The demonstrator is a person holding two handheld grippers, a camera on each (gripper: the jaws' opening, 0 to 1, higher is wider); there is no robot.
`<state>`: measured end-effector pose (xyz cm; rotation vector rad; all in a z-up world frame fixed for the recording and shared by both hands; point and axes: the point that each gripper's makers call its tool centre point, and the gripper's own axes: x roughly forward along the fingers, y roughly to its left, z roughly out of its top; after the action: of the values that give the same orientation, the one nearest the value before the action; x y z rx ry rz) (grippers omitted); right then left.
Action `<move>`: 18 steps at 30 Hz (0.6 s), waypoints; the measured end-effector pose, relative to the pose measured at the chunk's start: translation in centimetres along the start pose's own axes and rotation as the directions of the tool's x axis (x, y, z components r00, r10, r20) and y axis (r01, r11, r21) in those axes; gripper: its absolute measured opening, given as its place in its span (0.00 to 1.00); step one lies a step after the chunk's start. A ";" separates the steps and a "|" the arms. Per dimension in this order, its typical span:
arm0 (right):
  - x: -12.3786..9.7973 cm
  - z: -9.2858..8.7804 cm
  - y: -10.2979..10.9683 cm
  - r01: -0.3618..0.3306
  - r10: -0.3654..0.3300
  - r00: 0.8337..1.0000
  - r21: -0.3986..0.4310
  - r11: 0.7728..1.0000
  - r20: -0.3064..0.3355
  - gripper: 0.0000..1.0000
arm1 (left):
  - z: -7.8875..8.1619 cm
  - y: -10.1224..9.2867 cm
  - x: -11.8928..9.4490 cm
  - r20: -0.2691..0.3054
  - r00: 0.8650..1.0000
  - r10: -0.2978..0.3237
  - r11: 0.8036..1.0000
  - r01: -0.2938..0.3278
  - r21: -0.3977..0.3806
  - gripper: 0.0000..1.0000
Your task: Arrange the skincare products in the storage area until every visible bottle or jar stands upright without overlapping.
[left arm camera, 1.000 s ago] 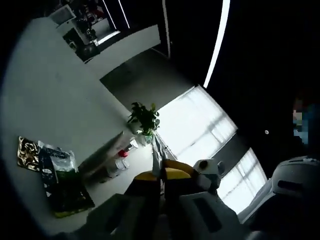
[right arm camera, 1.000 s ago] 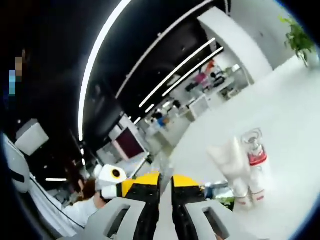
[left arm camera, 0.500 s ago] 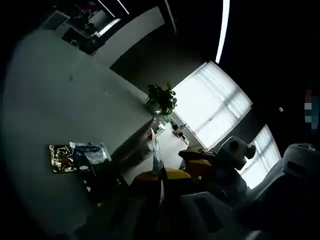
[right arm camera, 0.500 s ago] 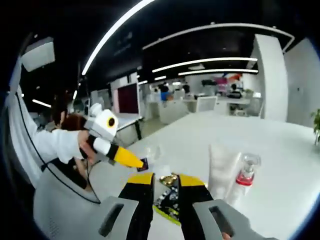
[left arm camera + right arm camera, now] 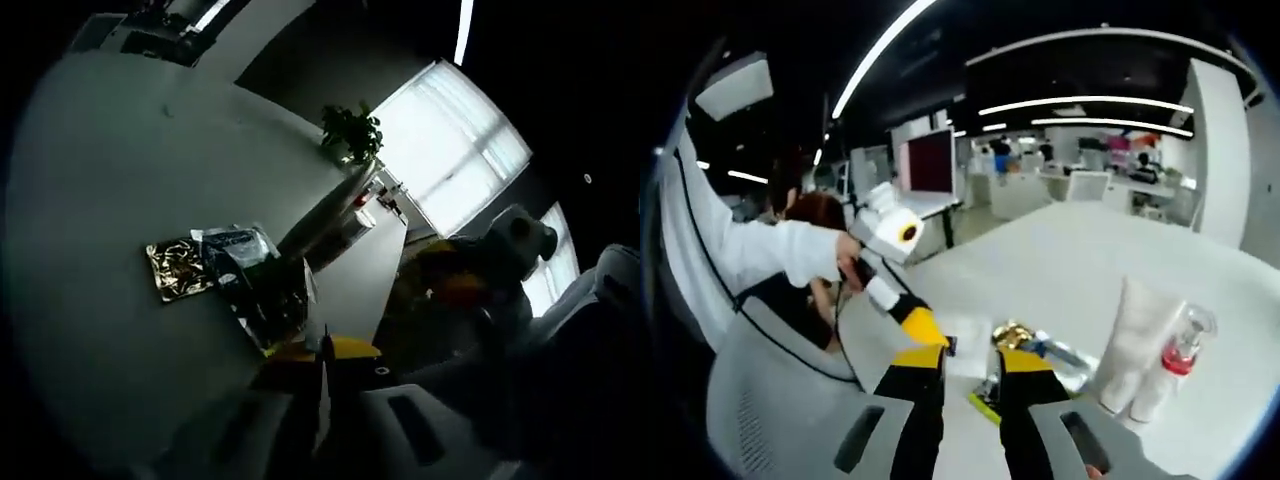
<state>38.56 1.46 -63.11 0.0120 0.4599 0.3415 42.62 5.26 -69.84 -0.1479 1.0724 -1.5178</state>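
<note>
A white tube [image 5: 1135, 345] stands on its cap on the white table [image 5: 1070, 250], touching a clear bottle with a red pump [image 5: 1175, 365]. Beside them lies a pile of flat sachets: a gold one [image 5: 1015, 333], a silvery blue one [image 5: 1060, 355] and a green one. The left gripper view has the gold sachet [image 5: 178, 270], the blue sachet [image 5: 235, 255], the green packet [image 5: 275, 310] and the tube [image 5: 335, 205]. My left gripper [image 5: 322, 350] is shut on a thin pale packet [image 5: 308, 290] just above the pile. My right gripper [image 5: 970, 360] stands open, short of the pile.
A person's white sleeve [image 5: 770, 265] holds the left gripper [image 5: 925, 328] over a grey chair [image 5: 770, 400]. A potted plant [image 5: 350, 130] stands at the table's far end by bright windows [image 5: 455, 150]. Desks and screens fill the room behind.
Both views have swung. The left gripper has dropped closer to the sachet pile, still shut on the thin packet. The right gripper stays open.
</note>
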 end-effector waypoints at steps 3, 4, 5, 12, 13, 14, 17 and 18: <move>0.5 0.1 0.3 -0.015 0.015 1.000 -0.010 1.000 -0.010 0.13 | -0.7 1.2 0.0 -0.062 0.998 0.026 1.000 -0.025 0.017 0.00; 0.8 0.1 0.4 -0.022 0.022 1.000 -0.015 1.000 -0.012 0.13 | -1.1 1.3 0.0 -0.097 0.995 0.020 1.000 -0.018 0.014 0.00; 1.0 0.2 0.5 -0.028 0.028 1.000 -0.018 0.999 -0.015 0.13 | -1.2 1.4 0.1 -0.108 0.994 0.016 1.000 -0.015 0.011 0.00; 4.0 -0.5 1.3 -0.095 0.086 0.992 -0.094 0.991 -0.093 0.12 | -2.3 4.8 0.5 -0.248 0.965 0.082 0.996 -0.074 0.041 0.00; 4.5 -0.5 1.4 -0.103 0.089 0.990 -0.125 0.987 -0.112 0.12 | -2.5 5.1 0.5 -0.269 0.960 0.082 0.997 -0.074 0.038 0.00; 4.9 -0.7 1.5 -0.107 0.089 0.988 -0.143 0.984 -0.128 0.12 | -2.5 5.3 0.6 -0.276 0.957 0.086 0.996 -0.079 0.036 0.00; 6.2 -0.9 2.0 -0.135 0.108 0.982 -0.177 0.975 -0.154 0.12 | -2.5 6.0 0.9 -0.302 0.948 0.102 0.995 -0.091 0.052 0.00; 6.6 -1.1 2.1 -0.143 0.115 0.980 -0.174 0.974 -0.163 0.12 | -2.5 6.2 1.0 -0.308 0.945 0.108 0.994 -0.094 0.061 0.00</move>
<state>42.92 5.50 -66.75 -0.1664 0.5782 0.5147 45.21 6.61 -75.89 0.1831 1.2729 -1.5021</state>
